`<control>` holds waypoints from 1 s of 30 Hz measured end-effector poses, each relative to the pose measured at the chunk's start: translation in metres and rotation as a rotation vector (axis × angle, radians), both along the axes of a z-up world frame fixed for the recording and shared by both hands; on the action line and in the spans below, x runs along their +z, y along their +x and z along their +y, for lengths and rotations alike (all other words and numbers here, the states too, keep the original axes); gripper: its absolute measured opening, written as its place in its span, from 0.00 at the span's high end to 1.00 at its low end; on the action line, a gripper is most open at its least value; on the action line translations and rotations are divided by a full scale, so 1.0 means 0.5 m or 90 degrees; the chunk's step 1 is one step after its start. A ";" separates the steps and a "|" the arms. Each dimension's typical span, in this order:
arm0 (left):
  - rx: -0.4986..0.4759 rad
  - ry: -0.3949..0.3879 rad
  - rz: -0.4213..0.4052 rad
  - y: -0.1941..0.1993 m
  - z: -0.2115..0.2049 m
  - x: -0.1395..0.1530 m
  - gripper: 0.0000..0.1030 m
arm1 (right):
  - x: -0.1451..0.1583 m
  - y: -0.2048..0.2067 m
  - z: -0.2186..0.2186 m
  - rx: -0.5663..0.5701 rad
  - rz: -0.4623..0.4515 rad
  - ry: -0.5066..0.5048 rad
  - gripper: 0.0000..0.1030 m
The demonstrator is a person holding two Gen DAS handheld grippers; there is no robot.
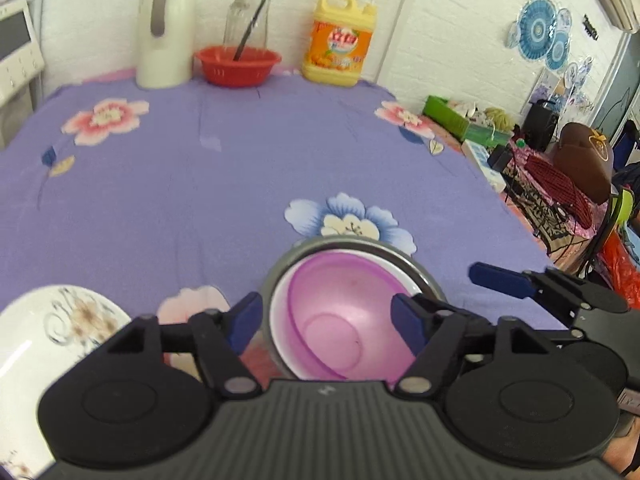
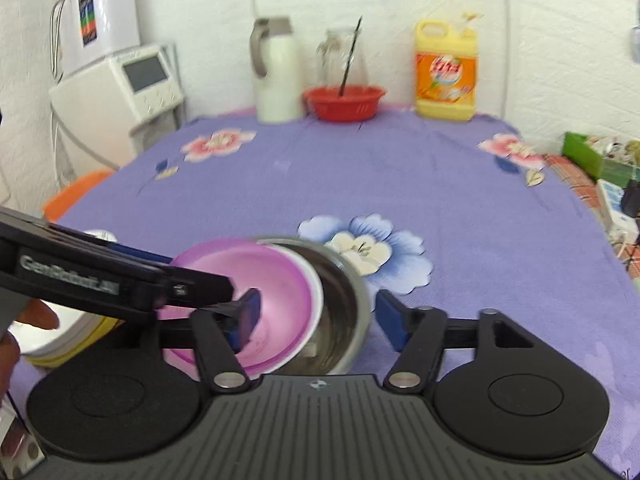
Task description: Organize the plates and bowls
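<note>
A purple bowl [image 1: 340,316] sits nested in a white bowl [image 1: 280,320], both inside a steel bowl [image 1: 420,272] on the purple floral tablecloth. My left gripper [image 1: 326,324] is open, its fingers straddling the stack's near rim. In the right wrist view the nested purple bowl [image 2: 272,280] and white bowl [image 2: 316,292] lean to the left in the steel bowl [image 2: 352,300]. My right gripper [image 2: 316,318] is open, its fingers on either side of the stack. A white flowered plate [image 1: 44,336] lies at the near left, also in the right wrist view [image 2: 60,340] on a yellow-rimmed dish.
At the table's far edge stand a white thermos jug [image 1: 166,28], a glass jar [image 1: 248,16], a red basket [image 1: 238,64] and a yellow detergent bottle [image 1: 340,40]. A cluttered side table [image 1: 540,168] lies to the right. A white appliance [image 2: 120,92] stands left.
</note>
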State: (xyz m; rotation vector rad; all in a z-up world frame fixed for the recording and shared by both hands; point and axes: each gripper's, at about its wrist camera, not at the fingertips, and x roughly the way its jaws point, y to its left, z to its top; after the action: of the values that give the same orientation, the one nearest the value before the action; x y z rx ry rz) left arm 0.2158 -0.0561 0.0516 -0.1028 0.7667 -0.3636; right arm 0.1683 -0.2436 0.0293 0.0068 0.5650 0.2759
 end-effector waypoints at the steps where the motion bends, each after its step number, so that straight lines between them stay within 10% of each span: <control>1: 0.002 -0.007 -0.009 -0.005 0.007 0.004 0.26 | 0.000 -0.008 -0.004 -0.009 -0.008 0.008 0.00; 8: 0.079 -0.031 -0.060 -0.010 0.040 0.008 0.13 | -0.023 -0.013 -0.015 -0.034 -0.012 0.060 0.00; 30: 0.077 -0.007 0.061 0.098 0.012 -0.090 0.13 | -0.074 0.086 0.013 -0.025 0.072 -0.057 0.00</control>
State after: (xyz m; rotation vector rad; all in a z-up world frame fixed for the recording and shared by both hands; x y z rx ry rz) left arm 0.2649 -0.0499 0.0069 -0.1771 0.8484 -0.2497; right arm 0.2114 -0.2373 -0.0077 -0.0528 0.6890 0.2123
